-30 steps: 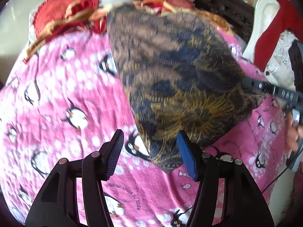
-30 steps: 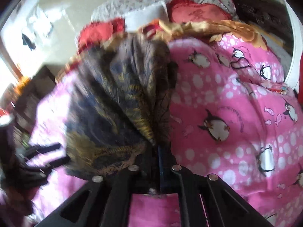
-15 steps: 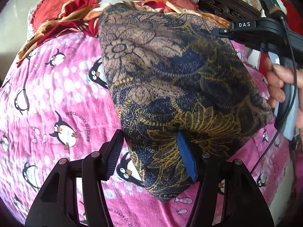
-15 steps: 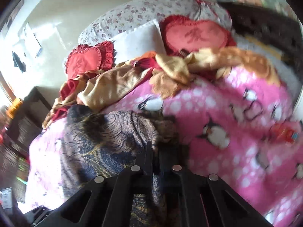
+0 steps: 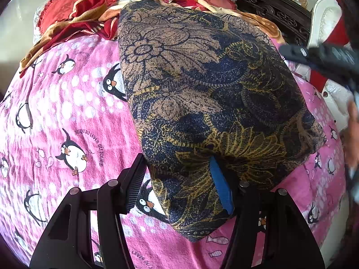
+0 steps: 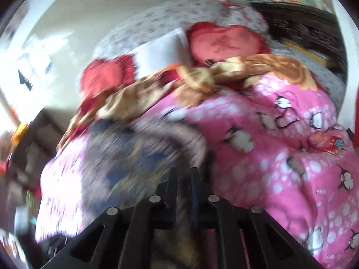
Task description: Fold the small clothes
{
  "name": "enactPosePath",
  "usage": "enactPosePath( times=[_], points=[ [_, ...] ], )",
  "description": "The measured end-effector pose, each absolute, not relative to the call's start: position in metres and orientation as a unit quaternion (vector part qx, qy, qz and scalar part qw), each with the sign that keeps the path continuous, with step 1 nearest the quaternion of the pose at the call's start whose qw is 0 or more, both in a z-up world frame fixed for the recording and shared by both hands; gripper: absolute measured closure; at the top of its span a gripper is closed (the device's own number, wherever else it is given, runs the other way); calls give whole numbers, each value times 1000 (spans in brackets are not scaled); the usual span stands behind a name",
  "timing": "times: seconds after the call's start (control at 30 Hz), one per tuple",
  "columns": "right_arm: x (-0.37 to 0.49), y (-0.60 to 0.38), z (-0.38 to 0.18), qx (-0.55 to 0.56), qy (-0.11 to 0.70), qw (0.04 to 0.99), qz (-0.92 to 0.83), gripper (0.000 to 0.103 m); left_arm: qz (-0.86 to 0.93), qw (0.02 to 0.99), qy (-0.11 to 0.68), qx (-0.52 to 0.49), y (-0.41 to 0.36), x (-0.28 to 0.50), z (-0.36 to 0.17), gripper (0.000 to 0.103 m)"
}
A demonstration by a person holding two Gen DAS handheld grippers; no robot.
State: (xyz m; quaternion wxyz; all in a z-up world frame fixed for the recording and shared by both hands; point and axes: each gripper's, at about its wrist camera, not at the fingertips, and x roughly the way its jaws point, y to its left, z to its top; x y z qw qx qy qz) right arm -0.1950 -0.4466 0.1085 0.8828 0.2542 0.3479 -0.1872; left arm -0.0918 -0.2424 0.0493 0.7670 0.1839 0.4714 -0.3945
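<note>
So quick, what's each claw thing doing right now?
Left gripper: open, its fingers straddling the patterned cloth's near corner.
Right gripper: shut on the patterned cloth, though blurred.

A home bedroom. A pink penguin blanket (image 5: 67,116) covers the bed, with heart-shaped red cushions (image 6: 224,42) before a carved dark headboard (image 5: 276,13)

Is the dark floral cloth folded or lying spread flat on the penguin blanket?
Folded. In the left wrist view the dark floral cloth is a thick, doubled bundle with rounded edges on the penguin blanket.

Black hand-held gripper (image 5: 177,183), apparently blue-padded fingers (image 5: 221,188)
</note>
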Motion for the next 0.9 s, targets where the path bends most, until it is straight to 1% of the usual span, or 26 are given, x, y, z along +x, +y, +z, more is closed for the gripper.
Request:
enactPosePath(
  times=[0.03, 0.07, 0.1, 0.2, 0.27, 0.37, 0.5, 0.57, 0.6, 0.67, 0.77, 0.9],
  points=[
    [-198, -434, 108, 237, 359, 885, -179, 84, -394, 767, 472, 183, -242, -92, 49, 44],
    [-199, -425, 105, 225, 366, 886, -176, 76, -392, 768, 472, 182, -242, -92, 49, 44],
    [-200, -417, 101, 211, 373, 887, -174, 74, -391, 768, 473, 181, -242, -91, 49, 44],
    [-206, -408, 72, 192, 407, 869, -204, 73, -389, 768, 477, 180, -241, -92, 50, 44],
    [-214, -414, 60, 220, 405, 864, -202, 72, -387, 767, 478, 181, -239, -93, 51, 44],
    [-221, -422, 69, 256, 395, 860, -196, 71, -387, 768, 476, 181, -236, -94, 55, 44],
    [-218, -419, 94, 242, 363, 879, -193, 70, -390, 779, 462, 166, -232, -91, 68, 44],
    [-205, -422, 105, 235, 346, 888, -191, 66, -389, 784, 458, 153, -231, -85, 72, 44],
    [-196, -423, 110, 234, 337, 892, -190, 61, -389, 785, 459, 148, -232, -81, 73, 44],
    [-175, -427, 114, 230, 329, 898, -183, 60, -387, 784, 465, 138, -233, -75, 72, 44],
    [-137, -441, 110, 231, 337, 895, -179, 60, -388, 779, 475, 129, -236, -67, 67, 44],
    [-103, -468, 83, 235, 376, 871, -210, 60, -396, 775, 478, 118, -239, -62, 64, 44]
  ],
)
